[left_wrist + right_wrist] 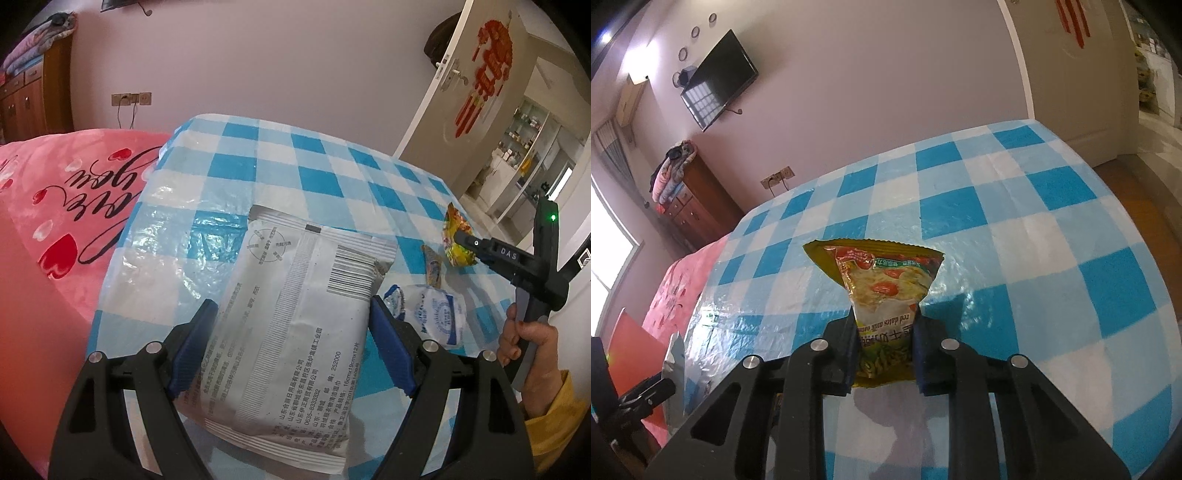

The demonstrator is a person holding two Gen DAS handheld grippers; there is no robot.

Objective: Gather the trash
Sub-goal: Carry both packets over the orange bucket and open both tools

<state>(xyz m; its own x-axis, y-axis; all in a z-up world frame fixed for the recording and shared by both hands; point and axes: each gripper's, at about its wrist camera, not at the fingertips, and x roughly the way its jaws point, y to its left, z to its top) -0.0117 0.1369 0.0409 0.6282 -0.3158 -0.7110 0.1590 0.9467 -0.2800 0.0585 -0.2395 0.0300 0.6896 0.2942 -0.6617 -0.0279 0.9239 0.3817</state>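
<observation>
A large white packet [291,258] with printed text and a barcode sits between the blue pads [197,343] of my left gripper [291,304], which press on its two long sides above the checked table [314,158]. My right gripper [885,325] is shut on the lower half of a yellow oatmeal sachet [882,277], held upright over the cloth. In the left wrist view that same sachet [455,221] hangs at the right gripper's tip [461,238], far right, with a hand [532,354] on the handle.
More litter lies on the blue-and-white cloth near its right edge: a white-and-blue packet [441,310], a small brown wrapper [432,266] and a crumpled blue-white scrap [393,299]. A pink blanket [66,206] borders the table on the left. An open door [480,92] stands beyond.
</observation>
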